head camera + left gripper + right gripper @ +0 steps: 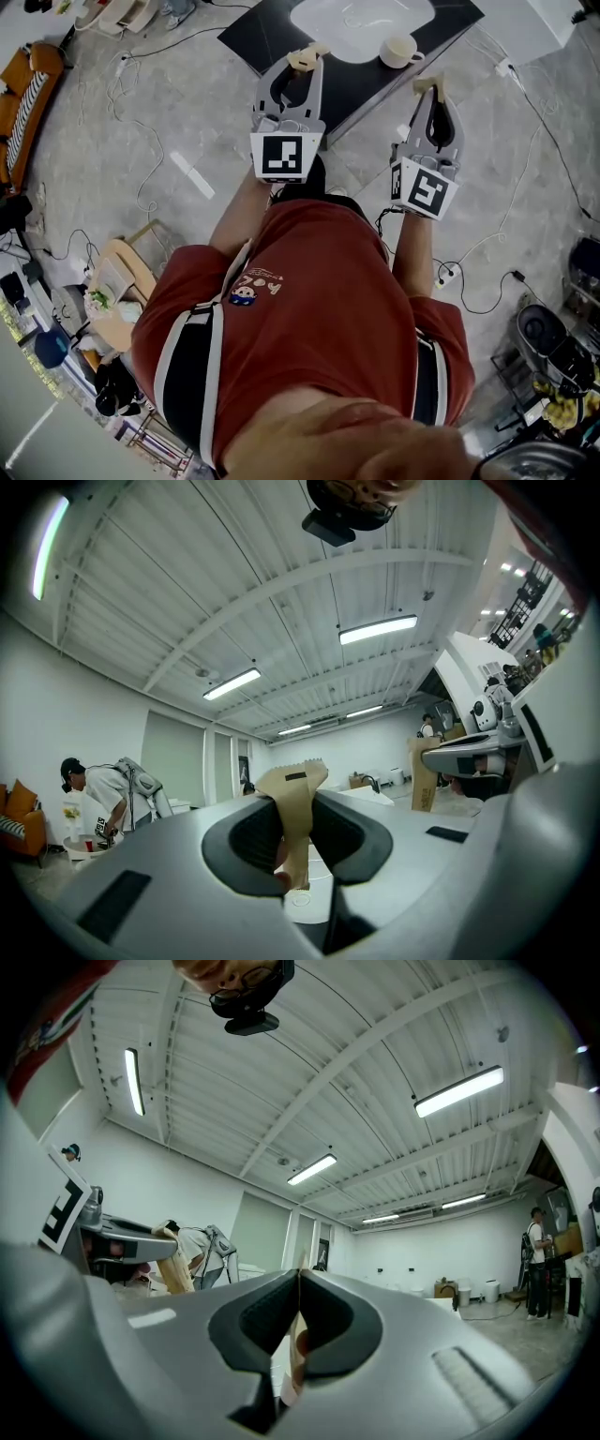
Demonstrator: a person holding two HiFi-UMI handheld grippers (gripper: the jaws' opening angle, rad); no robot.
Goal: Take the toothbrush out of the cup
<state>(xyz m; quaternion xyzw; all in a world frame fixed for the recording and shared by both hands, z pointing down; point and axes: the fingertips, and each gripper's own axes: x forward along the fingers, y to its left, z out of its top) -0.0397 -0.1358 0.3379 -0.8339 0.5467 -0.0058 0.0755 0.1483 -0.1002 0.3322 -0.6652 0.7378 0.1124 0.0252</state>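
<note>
A white cup [400, 51] stands on the black table [356, 84] next to a white basin [361, 23], in the head view only. I cannot make out a toothbrush in it. My left gripper [307, 58] is held out level over the table's near edge, left of the cup. Its tan fingertips [292, 789] stand slightly apart with nothing between them. My right gripper [427, 86] hangs a little below and to the right of the cup, its jaws shut on nothing, the pads [298, 1335] pressed together. Neither gripper touches the cup.
Cables [131, 103] and a power strip [192, 175] lie on the grey tiled floor. An orange sofa [28, 94] is at the left, and clutter [103, 300] lies low on the left. A person [89, 803] bends over in the background of the left gripper view.
</note>
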